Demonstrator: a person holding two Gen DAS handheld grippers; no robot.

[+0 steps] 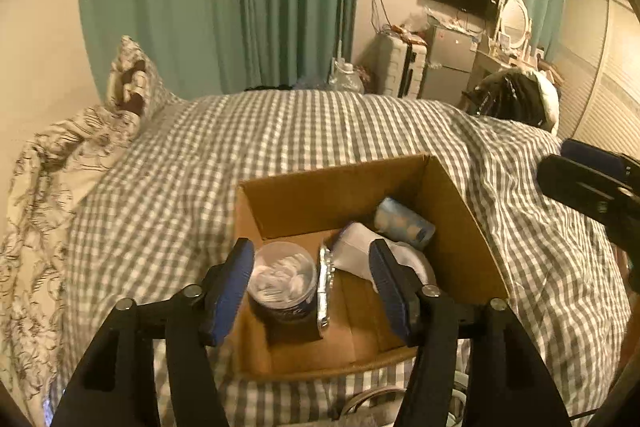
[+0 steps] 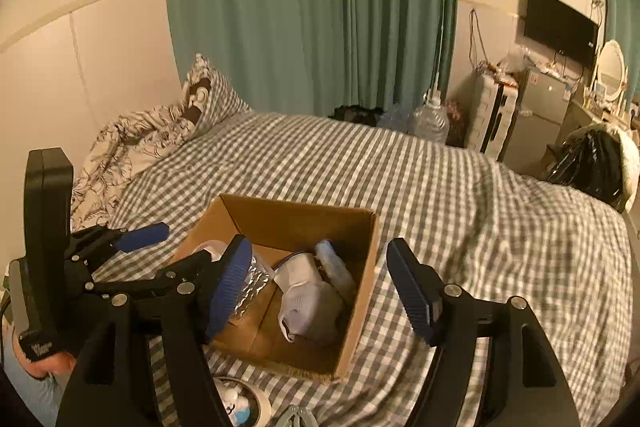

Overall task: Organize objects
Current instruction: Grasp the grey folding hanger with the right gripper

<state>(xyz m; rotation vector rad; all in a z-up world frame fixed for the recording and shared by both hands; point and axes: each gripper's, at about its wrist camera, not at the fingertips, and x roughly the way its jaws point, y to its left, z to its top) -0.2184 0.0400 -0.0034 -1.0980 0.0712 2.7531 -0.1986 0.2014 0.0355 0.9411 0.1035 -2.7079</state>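
Note:
An open cardboard box (image 1: 456, 223) sits on the checked bed; it also shows in the right wrist view (image 2: 360, 291). Inside lie a round clear tub of cotton swabs (image 1: 282, 279), a foil blister pack (image 1: 325, 287), a white cap (image 1: 360, 251) and a pale blue packet (image 1: 404, 223). My left gripper (image 1: 312, 287) is open above the box's near left corner, its fingers either side of the tub, holding nothing. My right gripper (image 2: 320, 291) is open and empty over the box's near side, where the cap (image 2: 308, 303) and foil (image 2: 252, 287) show. The left gripper (image 2: 132, 239) appears at the left.
The grey checked bedspread (image 1: 280, 147) surrounds the box. A crumpled floral duvet and pillow (image 1: 80, 147) lie far left. A round white object (image 2: 240, 403) and a grey tool (image 2: 296, 417) lie on the bed's near edge. Green curtains, a fridge and a TV stand behind.

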